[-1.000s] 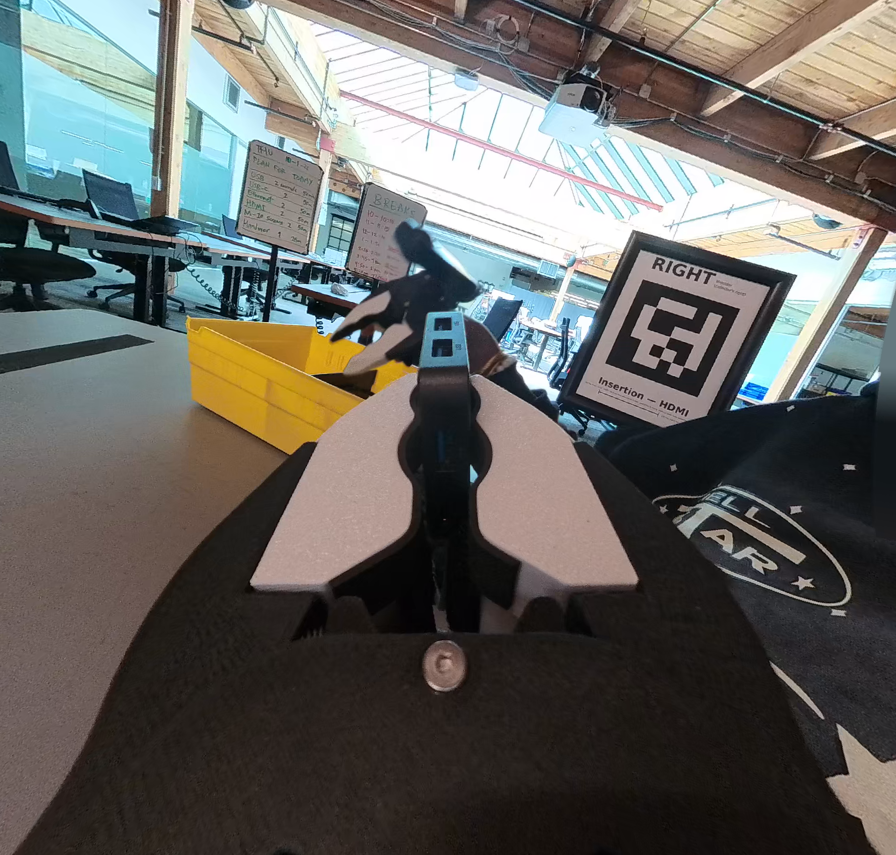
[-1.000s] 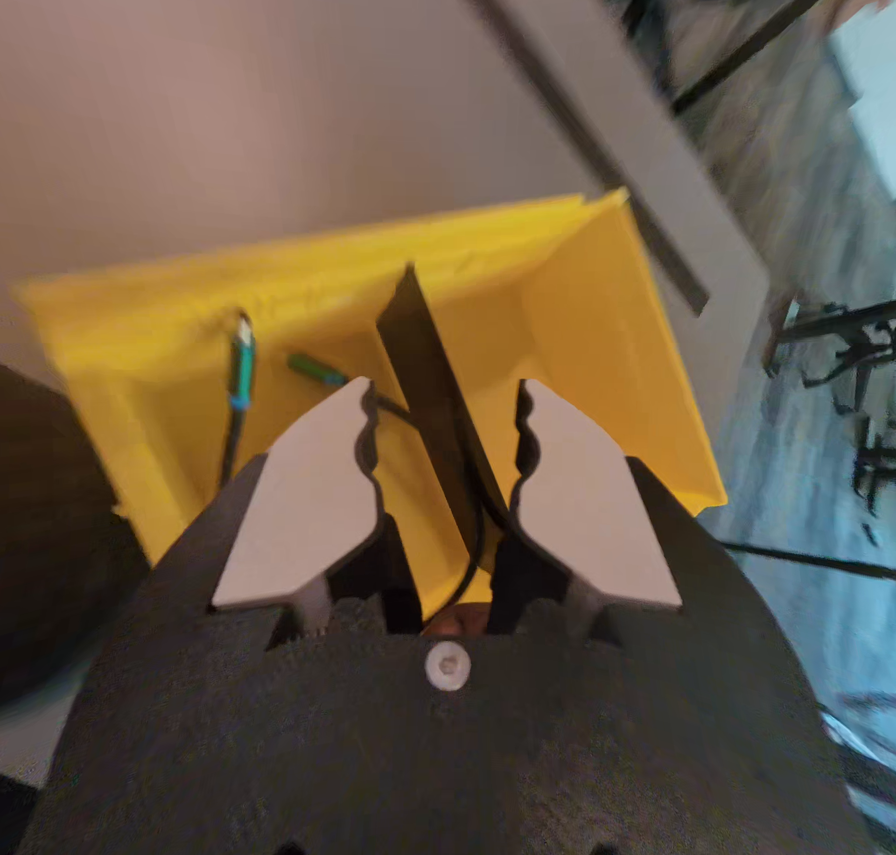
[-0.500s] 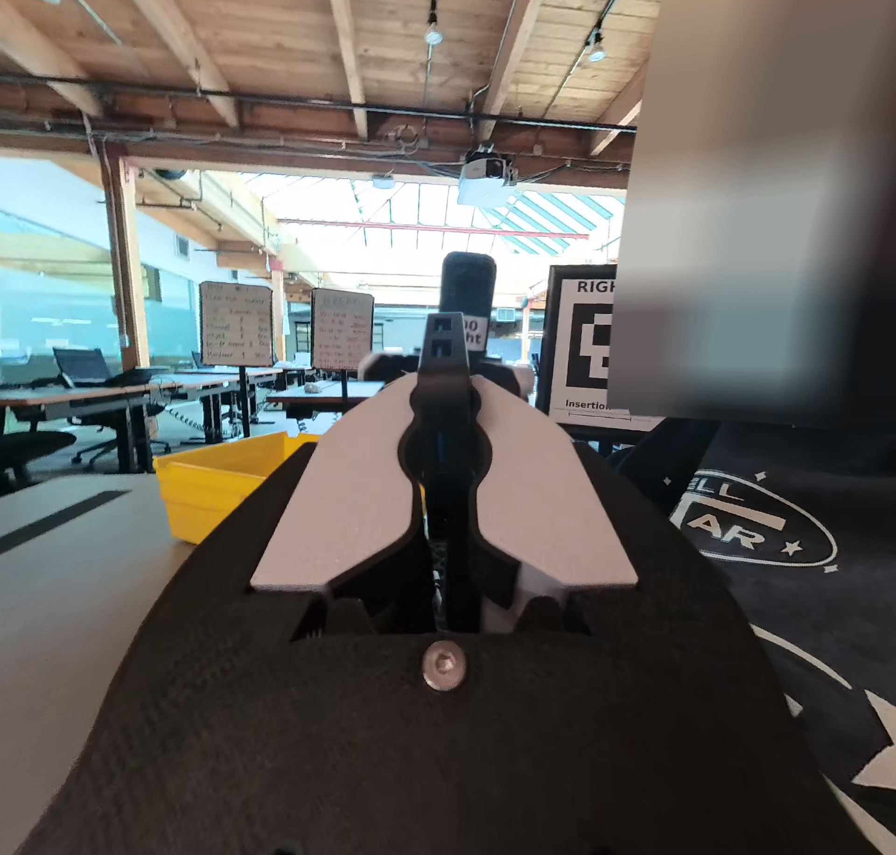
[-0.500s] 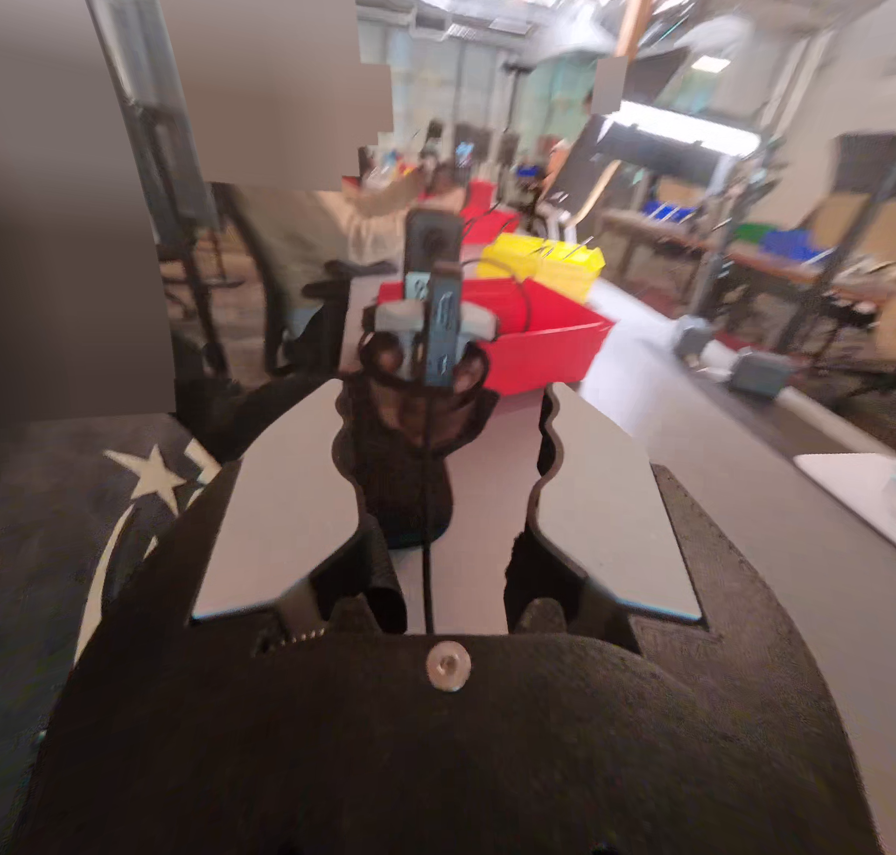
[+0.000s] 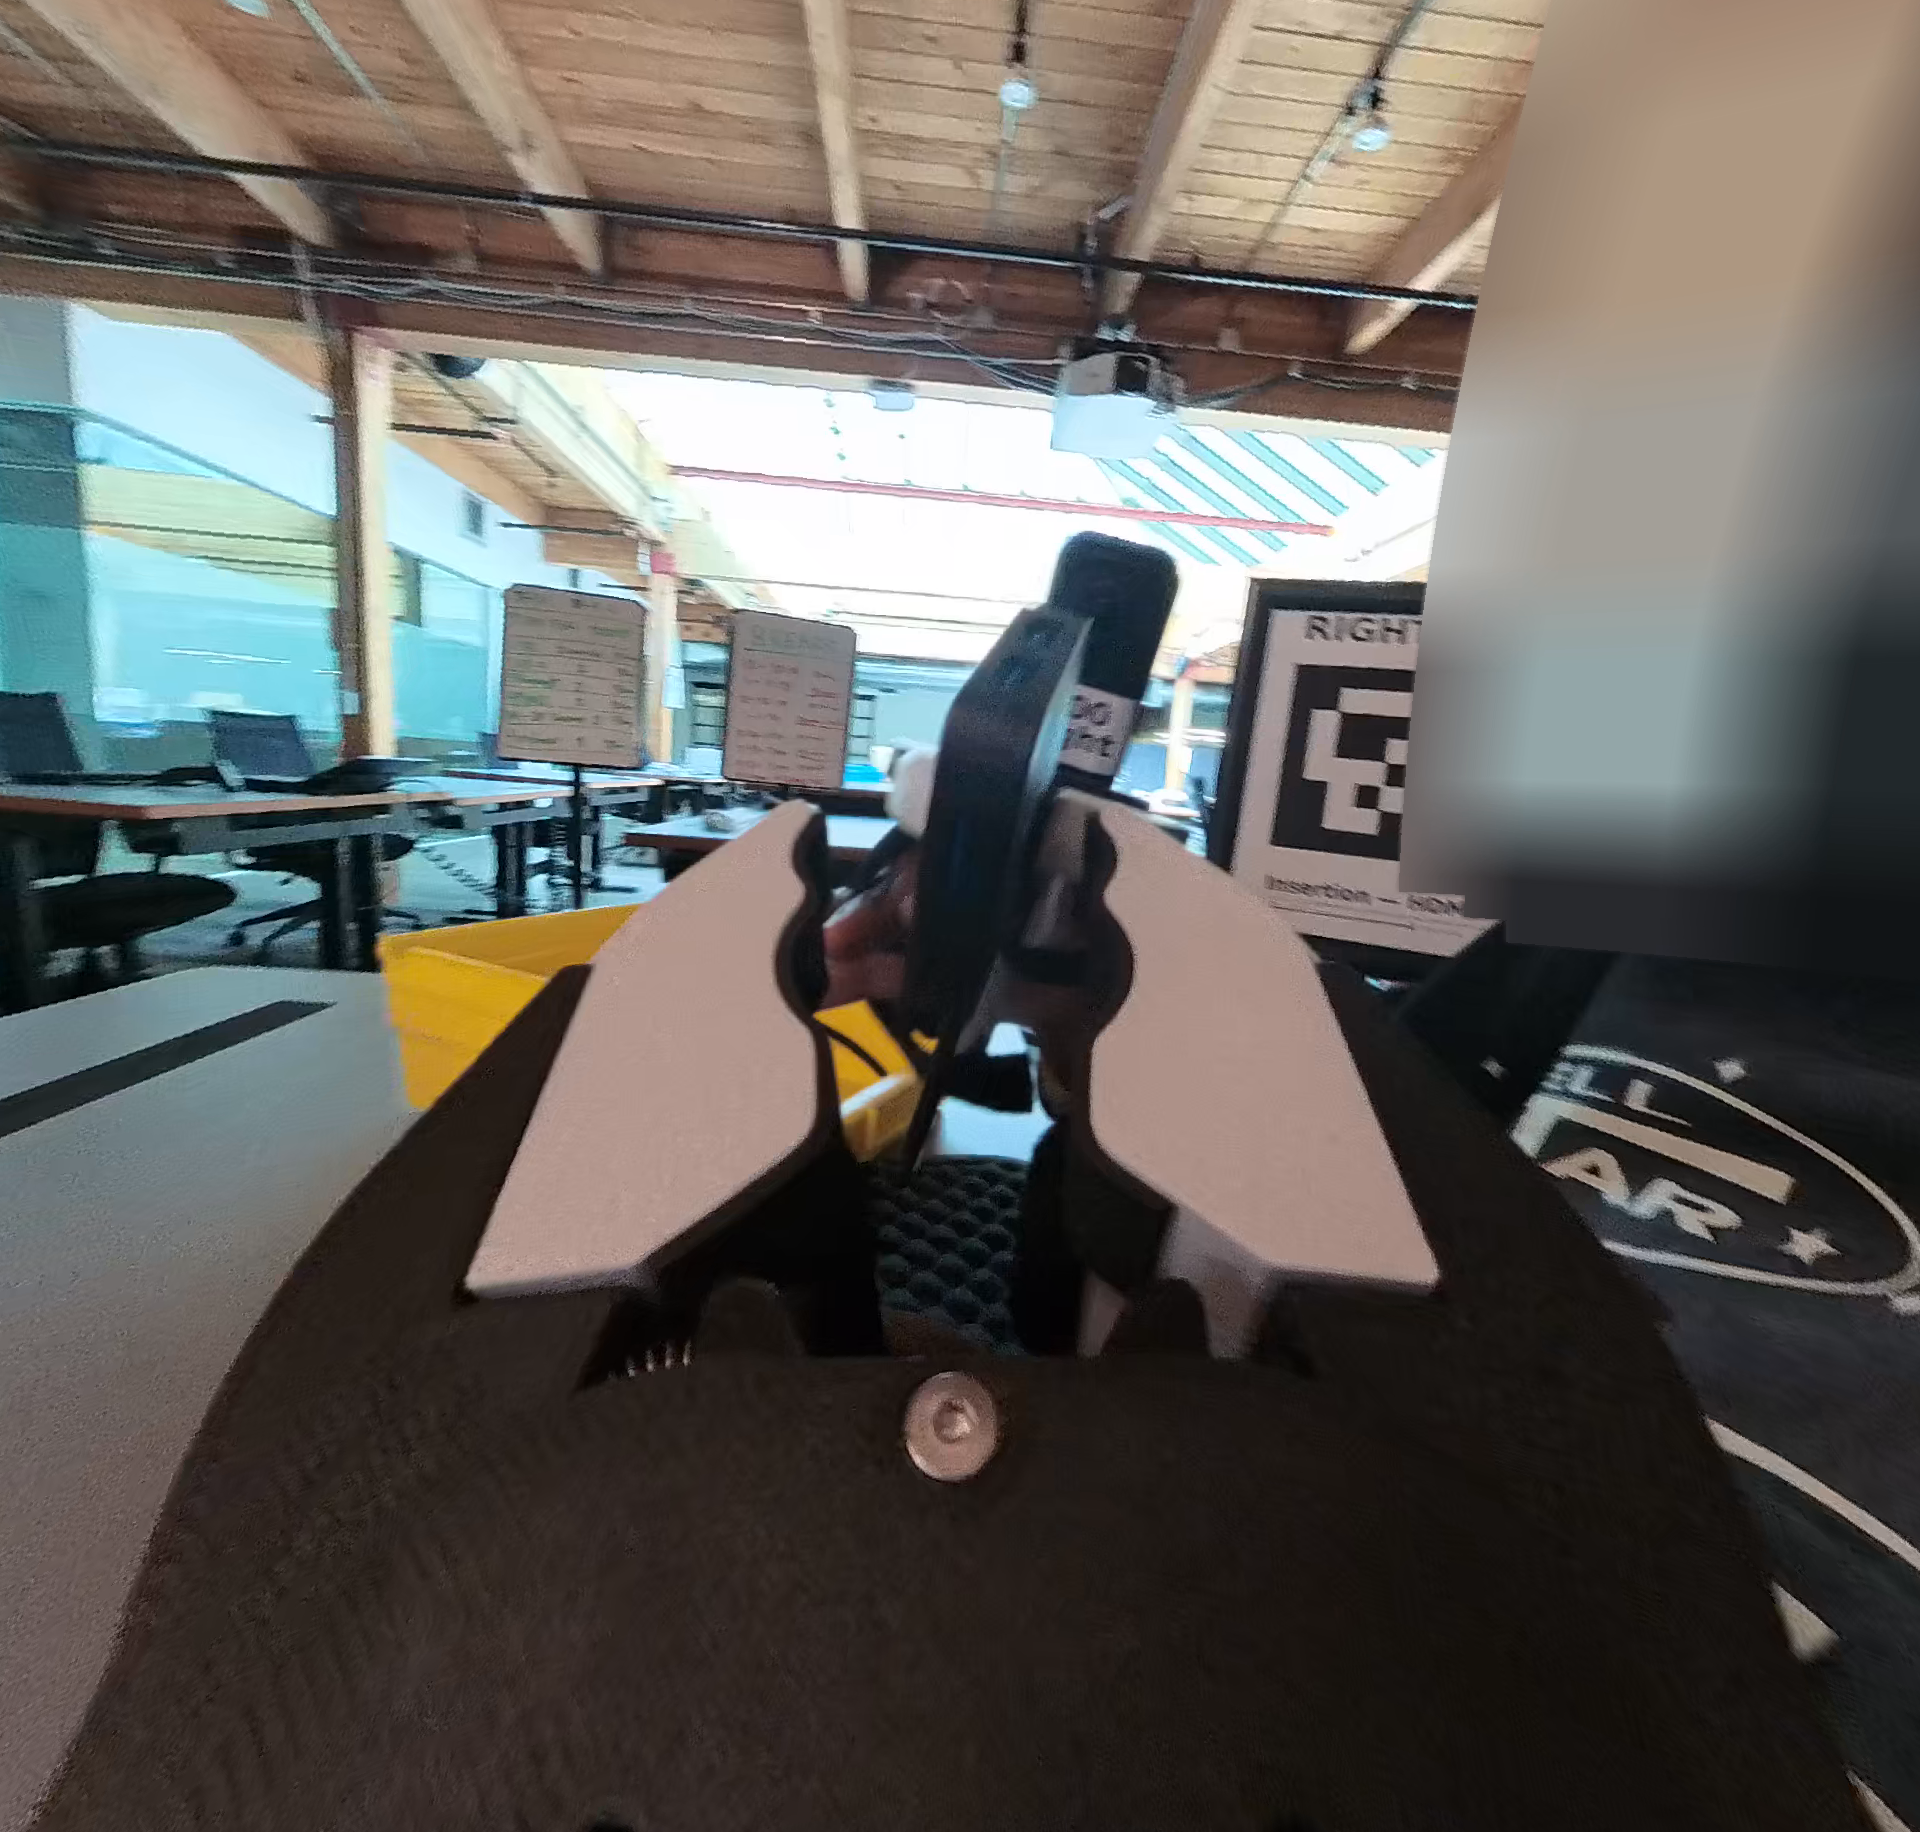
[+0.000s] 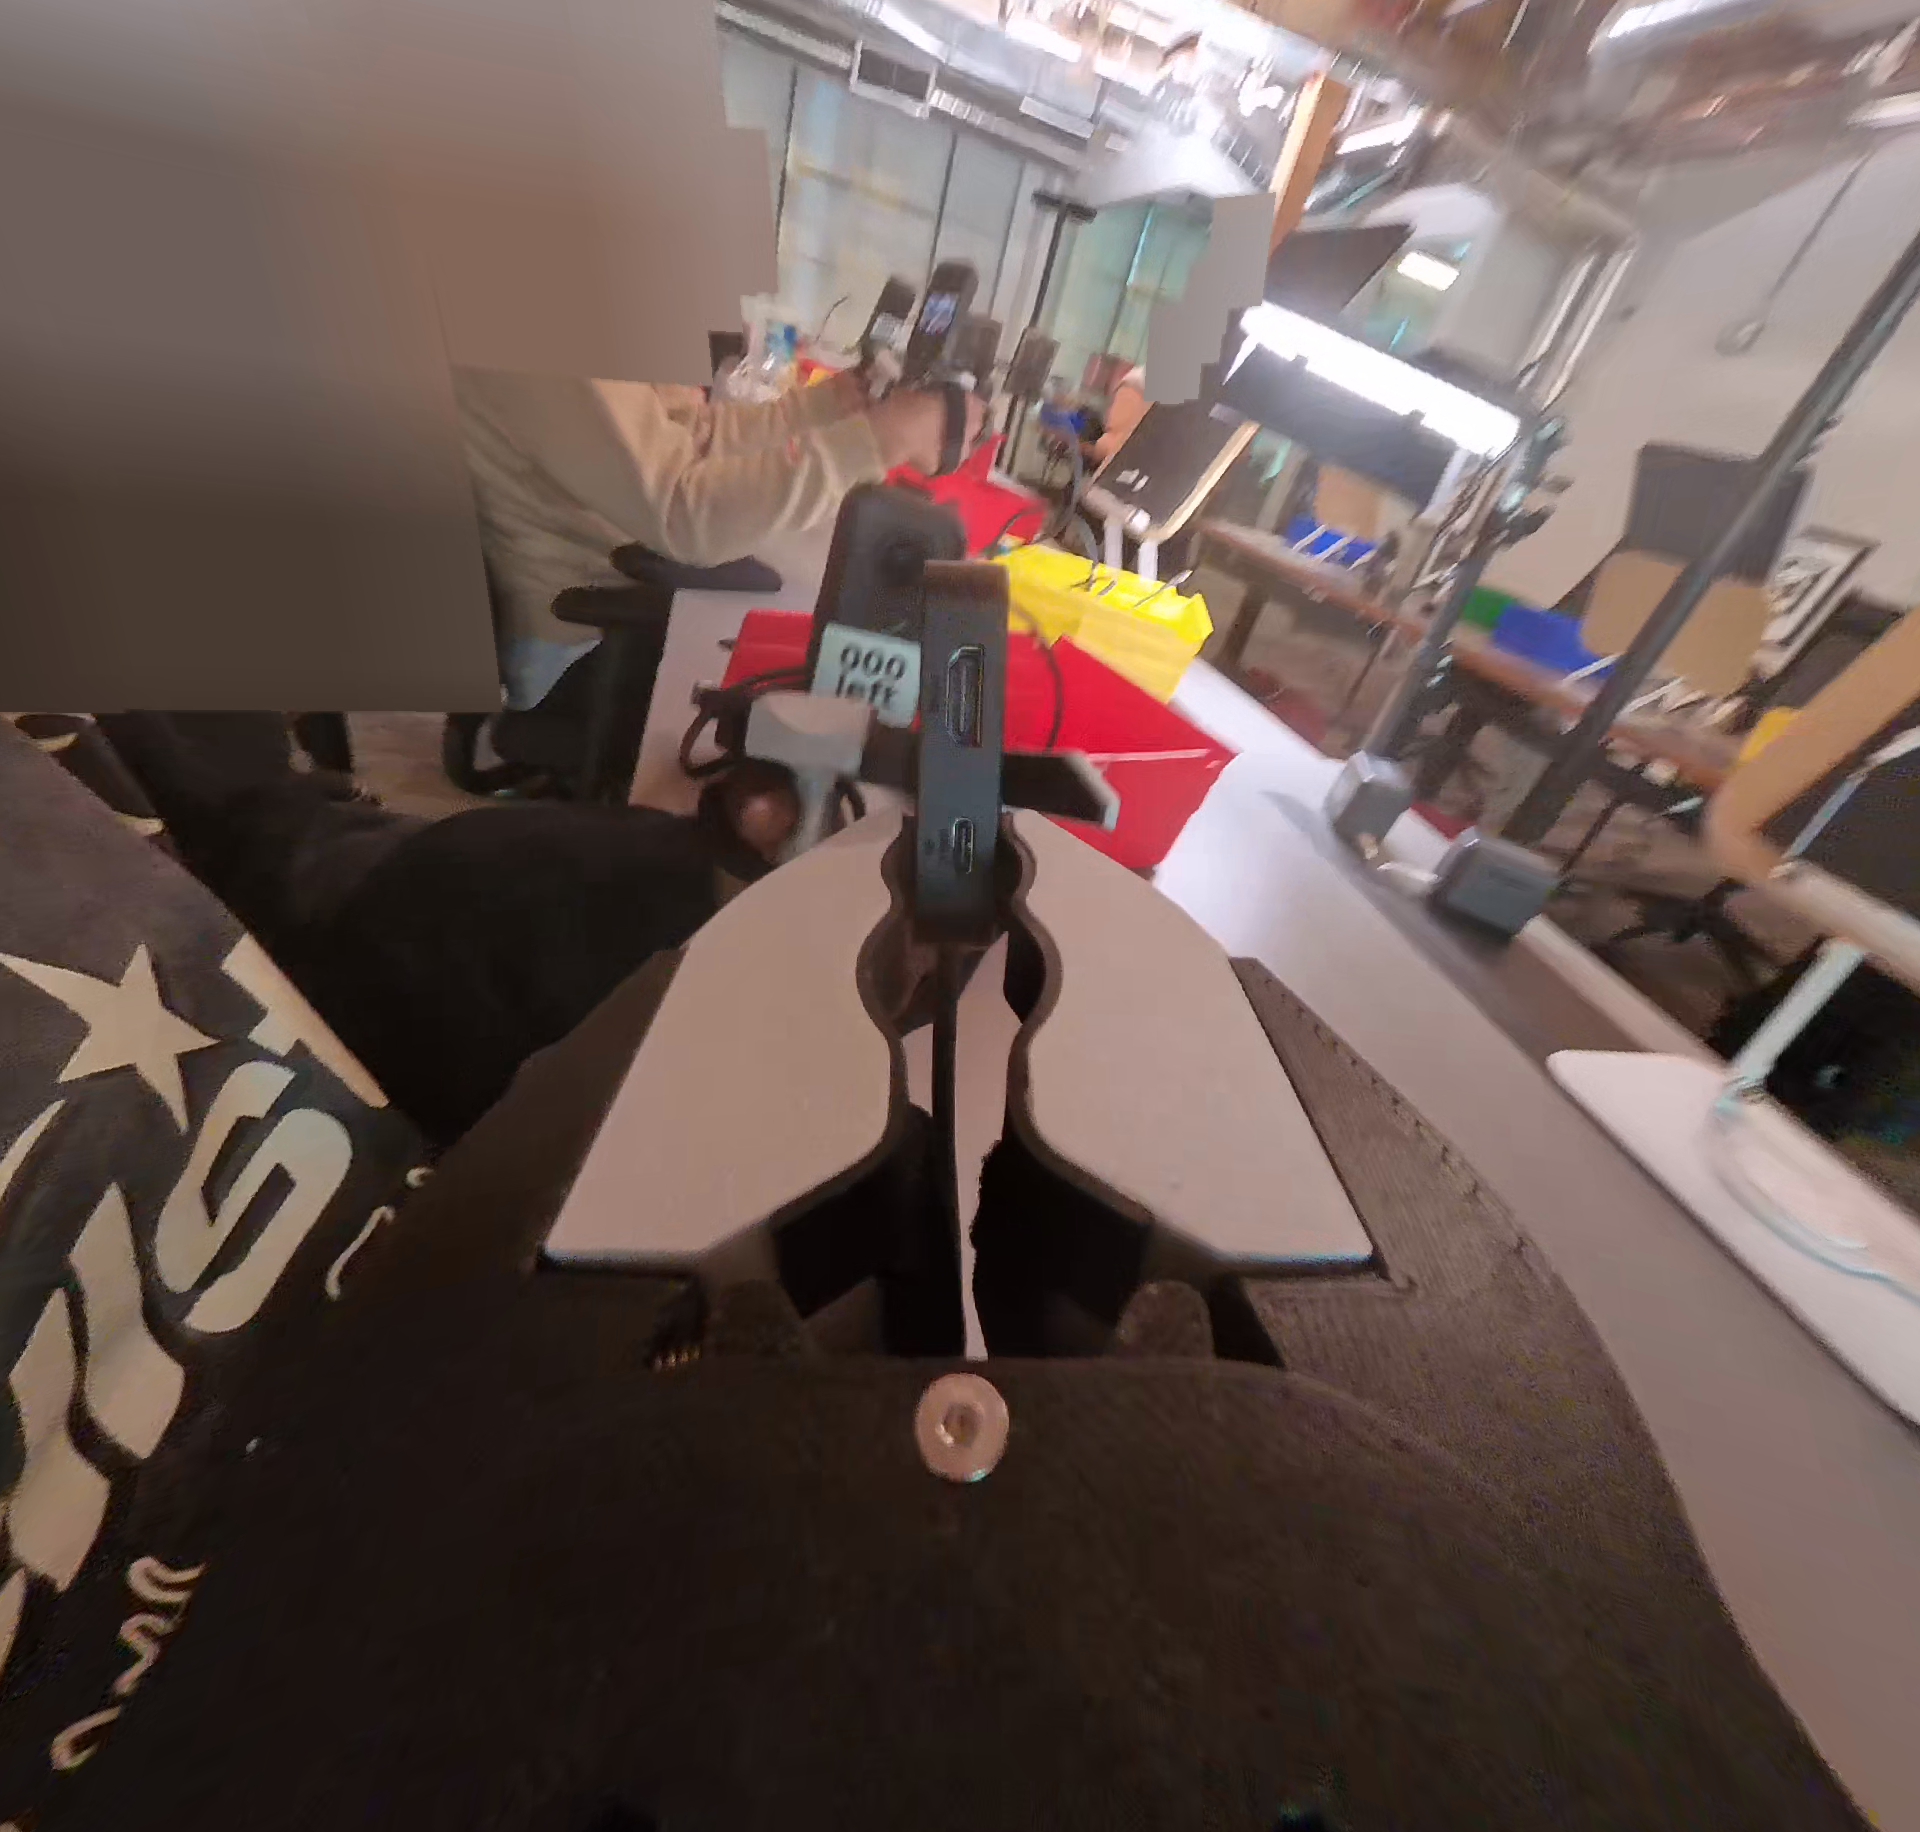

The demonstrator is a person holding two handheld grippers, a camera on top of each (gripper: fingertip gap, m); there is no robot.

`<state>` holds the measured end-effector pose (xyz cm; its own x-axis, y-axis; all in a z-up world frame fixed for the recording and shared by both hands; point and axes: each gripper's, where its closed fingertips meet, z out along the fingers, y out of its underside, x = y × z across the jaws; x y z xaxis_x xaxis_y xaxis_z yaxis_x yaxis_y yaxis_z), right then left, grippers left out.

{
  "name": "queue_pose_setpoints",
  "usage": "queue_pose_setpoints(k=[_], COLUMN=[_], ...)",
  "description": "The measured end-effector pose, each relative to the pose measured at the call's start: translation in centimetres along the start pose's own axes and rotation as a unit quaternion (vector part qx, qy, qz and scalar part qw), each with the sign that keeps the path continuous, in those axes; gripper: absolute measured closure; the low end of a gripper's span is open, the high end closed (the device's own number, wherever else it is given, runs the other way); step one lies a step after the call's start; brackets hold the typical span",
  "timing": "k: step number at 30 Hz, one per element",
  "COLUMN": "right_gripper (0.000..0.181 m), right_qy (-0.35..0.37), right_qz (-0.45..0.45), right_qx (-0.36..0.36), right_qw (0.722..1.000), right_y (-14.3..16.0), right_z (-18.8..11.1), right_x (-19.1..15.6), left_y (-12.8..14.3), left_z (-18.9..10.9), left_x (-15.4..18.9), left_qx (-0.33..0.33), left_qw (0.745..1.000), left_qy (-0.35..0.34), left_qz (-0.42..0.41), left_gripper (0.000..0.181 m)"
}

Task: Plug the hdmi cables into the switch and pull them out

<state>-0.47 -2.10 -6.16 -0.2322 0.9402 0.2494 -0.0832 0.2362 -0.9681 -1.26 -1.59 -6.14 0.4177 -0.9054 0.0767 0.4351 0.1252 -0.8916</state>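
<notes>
The black HDMI switch [image 6: 961, 743] stands upright on its narrow edge in my right gripper [image 6: 956, 847], which is shut on its lower end; its ports face the camera. A thin black cable [image 6: 943, 1055] hangs from it between the fingers. My left gripper [image 5: 951, 826] is open, its fingers on either side of the switch [image 5: 982, 795] without touching it. The switch is tilted and edge-on there. The right gripper's black camera [image 5: 1112, 619] rises just behind it. No HDMI plug is clearly visible.
A yellow bin [image 5: 488, 993] with black cable in it sits on the grey table [image 5: 156, 1211] behind my left gripper. A framed marker sign [image 5: 1340, 743] stands to the right. A red bin [image 6: 1132, 754] and a person's beige sleeve [image 6: 644, 473] lie beyond.
My left gripper held the switch shut and has now opened. My right gripper swung up from the yellow bin, came to face the left one and closed on the switch.
</notes>
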Motion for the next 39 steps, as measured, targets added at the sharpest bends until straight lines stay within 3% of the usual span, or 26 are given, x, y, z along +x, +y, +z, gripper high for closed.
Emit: queue_pose_setpoints(k=[4,9,14,16,20,24,31,33,36,39], right_gripper=[0.167,0.167,0.167,0.167,0.167,0.167,0.167,0.167,0.147,0.128], right_qy=[0.07,0.174,0.226,0.208,0.202,0.224,0.205,0.187,0.166,0.155], right_qz=[-0.056,-0.139,-0.215,-0.23,-0.142,-0.074,0.048,0.064,0.09,0.132], right_qx=[0.057,0.104,0.006,-0.034,-0.15,-0.314,-0.496,-0.519,-0.545,-0.509], right_qw=[0.994,0.969,0.95,0.95,0.957,0.92,0.843,0.832,0.817,0.837], right_y=[-4.2,-9.2,-9.4,-7.8,-1.6,6.5,16.8,18.6,20.2,18.7], right_z=[-4.1,-10.9,-15.3,-16.4,-19.7,-23.8,-27.8,-27.9,-28.0,-26.3], right_x=[2.4,6.6,12.9,15.1,20.1,23.9,25.0,24.6,23.9,23.0], left_y=[0.2,0.4,0.2,0.1,-0.1,-0.1,0.2,0.4,0.5,1.2], left_z=[-0.4,-0.3,-0.2,-0.2,-0.3,-0.2,0.0,0.1,0.2,0.2], left_x=[-2.3,-2.9,-2.8,-2.8,-2.8,-2.8,-2.8,-2.8,-2.6,-2.3], left_qx=[-0.009,-0.038,-0.037,-0.034,-0.029,-0.029,-0.045,-0.049,-0.054,-0.072], left_qw=[0.997,0.988,0.984,0.984,0.984,0.984,0.981,0.981,0.981,0.981], left_qy=[-0.072,-0.101,-0.107,-0.105,-0.11,-0.11,-0.112,-0.112,-0.108,-0.096], left_qz=[0.023,0.11,0.139,0.137,0.138,0.136,0.15,0.153,0.154,0.154], left_gripper=[0.114,0.11,0.111,0.112,0.114,0.115,0.117,0.118,0.118,0.118])
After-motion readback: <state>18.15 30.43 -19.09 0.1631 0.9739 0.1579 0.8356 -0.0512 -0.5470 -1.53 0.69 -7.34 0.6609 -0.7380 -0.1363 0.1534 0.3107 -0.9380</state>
